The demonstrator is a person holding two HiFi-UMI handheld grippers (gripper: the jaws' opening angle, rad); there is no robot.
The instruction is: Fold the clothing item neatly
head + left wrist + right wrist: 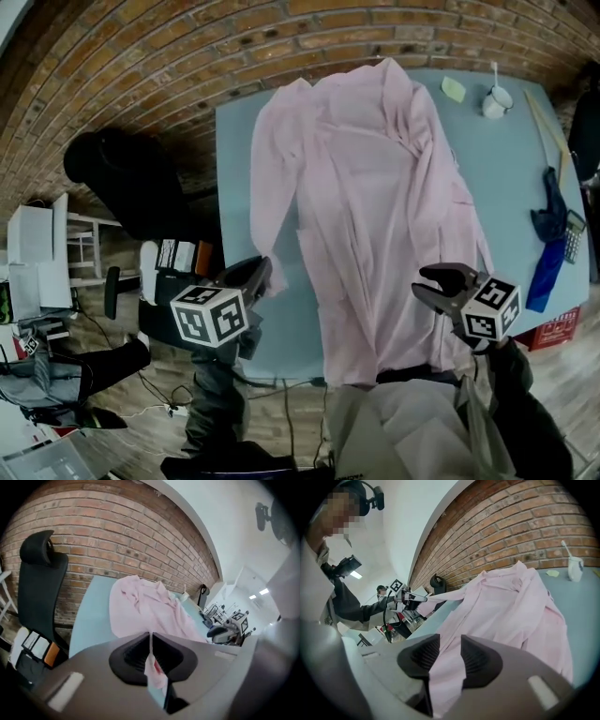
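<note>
Head view shows the pink shirt (375, 206) spread on the table (244, 169); the left gripper (253, 277) pinches a mere sliver of sleeve (267, 187) that may slip, while the right gripper's (445, 281) spread jaws straddle the hem (394, 373) unclamped.

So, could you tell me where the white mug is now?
In the head view, the white mug stands near the table's far right corner, right of a pale note.

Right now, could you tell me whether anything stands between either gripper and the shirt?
Nothing visible does. The left gripper is shut on a pinch of the shirt, and its edge runs between the open jaws of the right gripper. The mug and blue tool lie apart from it.
</note>
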